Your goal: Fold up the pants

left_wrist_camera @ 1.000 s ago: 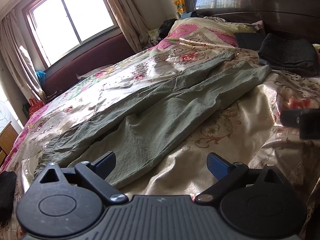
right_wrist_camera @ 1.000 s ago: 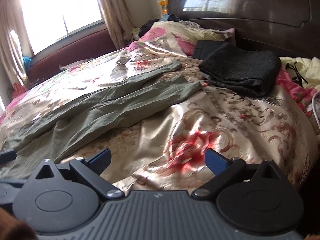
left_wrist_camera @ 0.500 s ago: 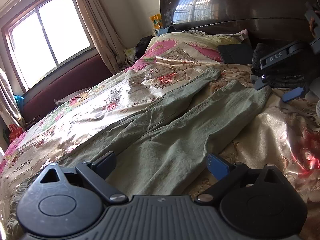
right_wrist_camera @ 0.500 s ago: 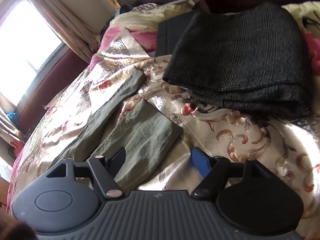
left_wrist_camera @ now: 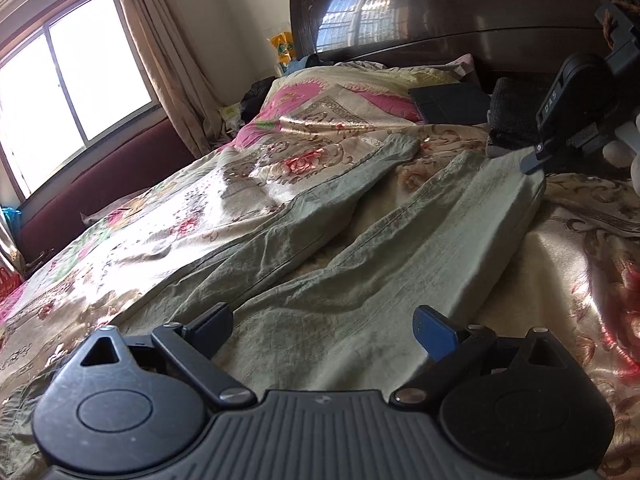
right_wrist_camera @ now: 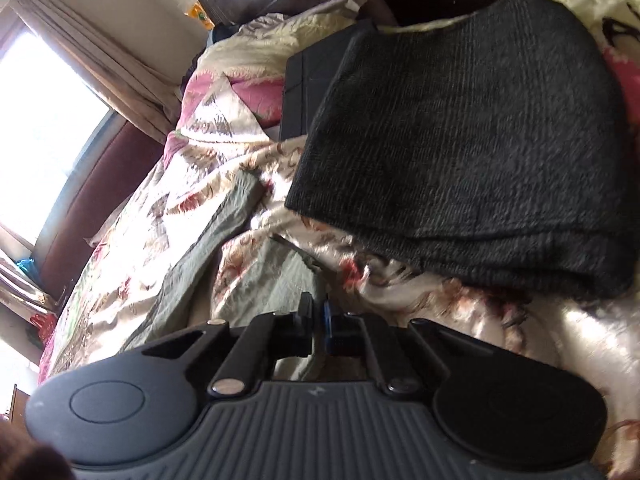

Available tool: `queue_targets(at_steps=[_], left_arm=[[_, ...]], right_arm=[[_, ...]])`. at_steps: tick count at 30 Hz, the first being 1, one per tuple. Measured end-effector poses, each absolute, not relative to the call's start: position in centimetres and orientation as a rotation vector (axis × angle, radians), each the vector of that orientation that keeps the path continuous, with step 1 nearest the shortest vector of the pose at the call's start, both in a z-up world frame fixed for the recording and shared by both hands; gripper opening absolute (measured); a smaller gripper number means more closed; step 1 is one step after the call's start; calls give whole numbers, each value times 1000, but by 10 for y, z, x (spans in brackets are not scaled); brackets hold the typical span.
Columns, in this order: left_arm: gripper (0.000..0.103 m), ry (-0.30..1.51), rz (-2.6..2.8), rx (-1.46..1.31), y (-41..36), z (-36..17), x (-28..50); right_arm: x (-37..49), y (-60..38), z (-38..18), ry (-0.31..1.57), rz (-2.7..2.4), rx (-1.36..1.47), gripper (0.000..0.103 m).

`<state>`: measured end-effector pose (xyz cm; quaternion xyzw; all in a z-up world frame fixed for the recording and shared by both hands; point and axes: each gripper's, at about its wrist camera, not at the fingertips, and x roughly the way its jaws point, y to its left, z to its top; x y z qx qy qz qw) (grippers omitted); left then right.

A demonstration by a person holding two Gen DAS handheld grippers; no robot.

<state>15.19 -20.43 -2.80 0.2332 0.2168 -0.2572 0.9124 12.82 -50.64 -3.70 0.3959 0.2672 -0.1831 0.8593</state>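
Green pants (left_wrist_camera: 360,248) spread flat on floral bedspread (left_wrist_camera: 568,264). Left gripper (left_wrist_camera: 324,330) wide apart above upper part. Right gripper (right_wrist_camera: 318,312) pinched on leg hem, beside folded dark sweater (right_wrist_camera: 472,140).

Only one text can be read. In the left wrist view the letters "DAS" are printed in light colour on the dark body of the right tool (left_wrist_camera: 536,160), near the far right corner of the bed (left_wrist_camera: 568,264). A small pale mark is seen on each tool's ribbed housing, but it cannot be read.
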Motion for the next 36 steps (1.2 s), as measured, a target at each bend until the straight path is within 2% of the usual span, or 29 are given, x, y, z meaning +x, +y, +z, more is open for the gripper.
queue_targets(at_steps=[2,4,5,9,12,16,25,36], left_arm=[[103,462,-566,473,-210,-29,149],[103,512,-599,485,-218,-38,149],[103,537,-606,496,-221,-42,149],[103,596,-627,463,-210,-37,142],[103,560,-605,456,-189,-24,128],[103,502,-558,505,-160,-18,107],[103,556,-404,468,-92,-16,70],[103,508,-292,450,-42,7,44]], right_arm=[[122,-512,-31,563,-424,788,6],[128,-511,-35,639,-482,713,13],[128,-509,-36,662,-497,686,13],[111,-489,-21,625,-516,596,20],[94,-461,-6,599,-527,446,24],[76,-418,-1,607,-437,375,24],[45,-333,-13,708,-267,355,23],[20,-282,1,733,-154,290,24]])
